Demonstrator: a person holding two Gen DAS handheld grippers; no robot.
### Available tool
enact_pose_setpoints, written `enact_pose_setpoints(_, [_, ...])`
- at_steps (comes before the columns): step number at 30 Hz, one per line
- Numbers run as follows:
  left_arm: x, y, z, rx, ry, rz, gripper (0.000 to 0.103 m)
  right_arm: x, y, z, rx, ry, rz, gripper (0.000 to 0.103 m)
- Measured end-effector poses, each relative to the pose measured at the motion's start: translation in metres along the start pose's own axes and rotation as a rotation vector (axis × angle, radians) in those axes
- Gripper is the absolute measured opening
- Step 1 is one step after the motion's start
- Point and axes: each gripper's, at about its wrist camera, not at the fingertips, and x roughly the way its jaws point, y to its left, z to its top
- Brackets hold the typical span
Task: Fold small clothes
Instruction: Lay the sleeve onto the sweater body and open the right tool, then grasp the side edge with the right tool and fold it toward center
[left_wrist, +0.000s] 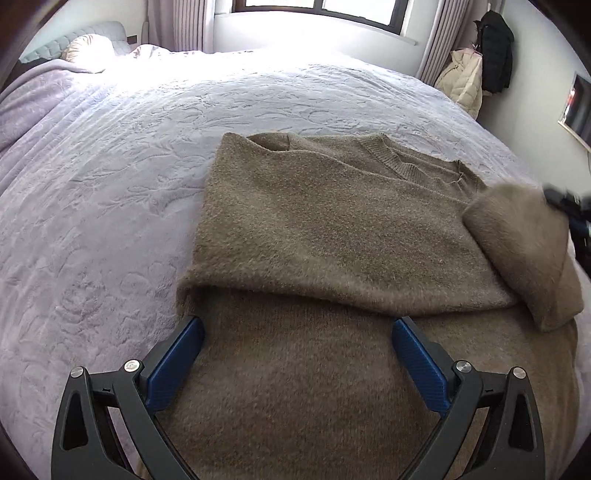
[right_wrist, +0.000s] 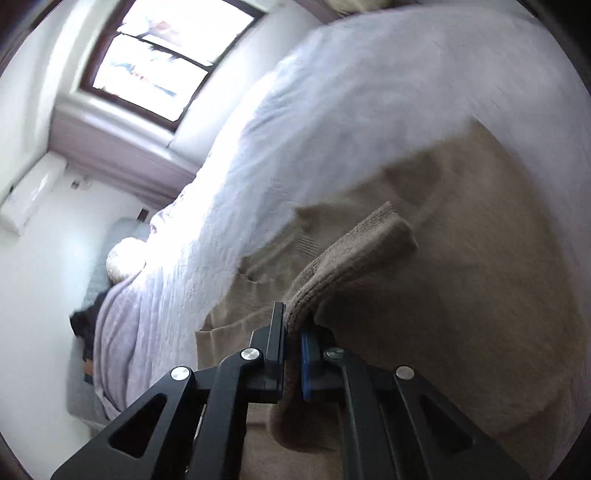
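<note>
A brown knit sweater (left_wrist: 325, 221) lies on the bed, its left side folded over the body, its neckline toward the window. My left gripper (left_wrist: 297, 328) is open and empty, its blue pads (left_wrist: 177, 354) just above the sweater's lower part. My right gripper (right_wrist: 293, 325) is shut on the sweater's right sleeve cuff (right_wrist: 354, 243) and holds it up over the body; the view is tilted and blurred. In the left wrist view the lifted sleeve (left_wrist: 517, 240) shows at the right, with the right gripper (left_wrist: 565, 206) behind it.
The bed has a pale lilac quilted cover (left_wrist: 129, 166). Pillows (left_wrist: 88, 48) lie at the far left by the headboard. A window (left_wrist: 314, 11) is behind the bed. Coats (left_wrist: 480, 66) hang at the far right wall.
</note>
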Motion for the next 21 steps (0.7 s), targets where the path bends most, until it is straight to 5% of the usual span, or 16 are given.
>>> enact_pose_setpoints(4, [-0.014,0.009,-0.007,-0.014,-0.006,-0.024,0.102,0.032,0.077,-0.014,-0.289,0.043,0.076,0.007])
enact_pose_setpoints(8, [-0.027,0.019,-0.011,-0.015,-0.021,0.021,0.102,0.106,0.124,-0.065,-0.515,0.34,0.047,0.013])
enact_pose_setpoints(10, [-0.03,0.026,-0.011,-0.022,-0.008,0.018,0.102,0.133,0.126,-0.09,-0.555,0.411,-0.034,0.028])
enact_pose_setpoints(14, [-0.036,0.036,-0.006,-0.013,-0.024,0.04,0.102,0.118,0.119,-0.09,-0.522,0.358,-0.016,0.06])
enact_pose_setpoints(17, [-0.041,0.039,0.002,-0.019,-0.043,0.041,0.102,0.066,0.1,-0.075,-0.466,0.27,-0.014,0.062])
enact_pose_setpoints(21, [-0.041,0.028,0.021,0.009,-0.081,0.05,0.102,-0.022,0.033,-0.043,-0.364,0.094,-0.146,0.062])
